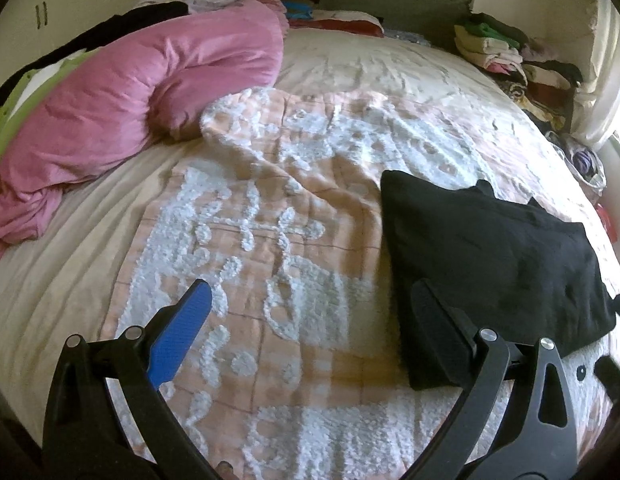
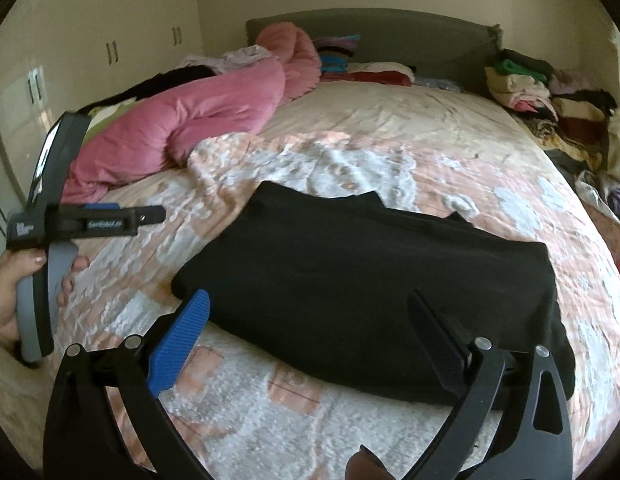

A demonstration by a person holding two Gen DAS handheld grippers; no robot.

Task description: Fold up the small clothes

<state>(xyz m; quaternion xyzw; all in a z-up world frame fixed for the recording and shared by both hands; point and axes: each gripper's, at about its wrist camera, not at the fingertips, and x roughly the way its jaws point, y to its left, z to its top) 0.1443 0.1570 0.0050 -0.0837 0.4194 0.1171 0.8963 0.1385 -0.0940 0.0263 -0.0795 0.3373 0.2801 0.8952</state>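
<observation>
Folded black garment (image 2: 362, 292), soft knit, rectangular, lies under right gripper (image 2: 310, 336), jaws spread, empty; left gripper (image 1: 314, 320) likewise spread beside it.

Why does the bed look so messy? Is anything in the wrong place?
The pink duvet lies bunched up along one side, and the patterned blanket is wrinkled. Clothes are heaped near the headboard. The black garment lies flat and folded.

The left gripper (image 1: 310, 312), jaws wide apart and holding nothing, hangs over the patterned blanket (image 1: 270, 208) on the bed (image 1: 70, 248), with the folded black garment (image 1: 494, 248) near the bed's right edge and a pink duvet (image 1: 130, 92) toward its left edge.
</observation>
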